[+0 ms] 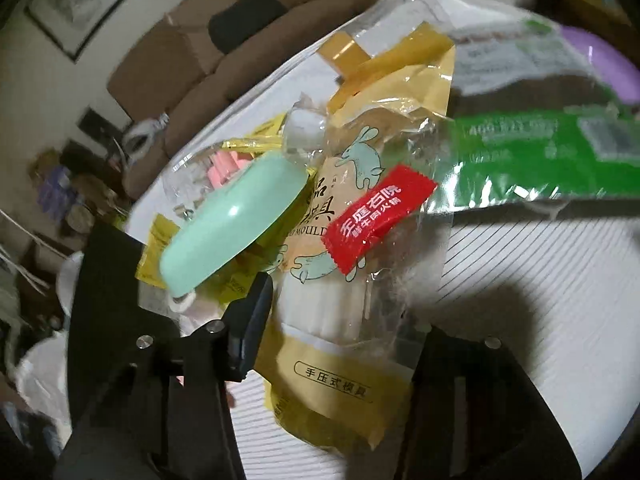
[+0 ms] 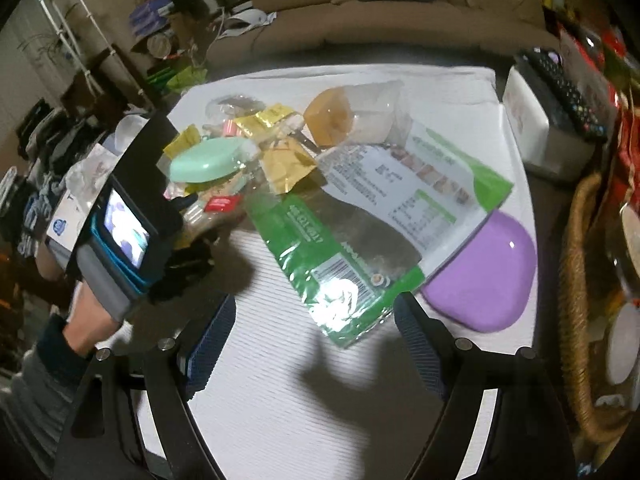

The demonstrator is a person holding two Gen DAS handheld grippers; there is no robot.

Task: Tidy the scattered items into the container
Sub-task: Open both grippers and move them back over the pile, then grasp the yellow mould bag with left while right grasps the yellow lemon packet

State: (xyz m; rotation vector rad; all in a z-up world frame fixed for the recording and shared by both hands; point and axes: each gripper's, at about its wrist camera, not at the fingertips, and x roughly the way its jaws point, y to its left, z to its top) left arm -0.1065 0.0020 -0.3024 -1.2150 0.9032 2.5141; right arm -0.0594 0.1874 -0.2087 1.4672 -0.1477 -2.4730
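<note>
Lots of clutter is crowding the far half of the white table (image 2: 280, 380): a mint-green oval lid (image 1: 236, 220) is sitting tilted on top of yellow sachets (image 2: 276, 114) & a clear packet w/ pink bits (image 1: 226, 164), blocking the way to them from the left. A red sachet (image 1: 378, 220) is lying on a clear-and-yellow mould bag (image 1: 344, 320), and a big green-and-clear bag (image 2: 360, 216) is sprawling across the table's middle, its corner overlapping a purple oval container (image 2: 484, 276) on the right; nothing is showing inside the purple one from here, as far as the view tells. A white box (image 2: 536, 128) w/ a black remote (image 2: 564, 92) on it is sitting past the table's right edge, a wicker basket (image 2: 580, 320) is standing further right, sofa (image 2: 400, 20) behind. Left gripper (image 1: 340, 332) is pointing down at the mould bag, its jaws partly closed w/ the bag lying between them; cannot tell if the pads are pressing it. In the right wrist view that tool is hanging over the pile's left side, a hand (image 2: 88, 320) gripping it. Right gripper (image 2: 310, 344) is standing wide open over bare tabletop, the near corner of the green bag lying just between its blue fingertips (image 2: 212, 340), not touched. Near half of the table is giving free room; left & far edges are dropping off to floor clutter.
</note>
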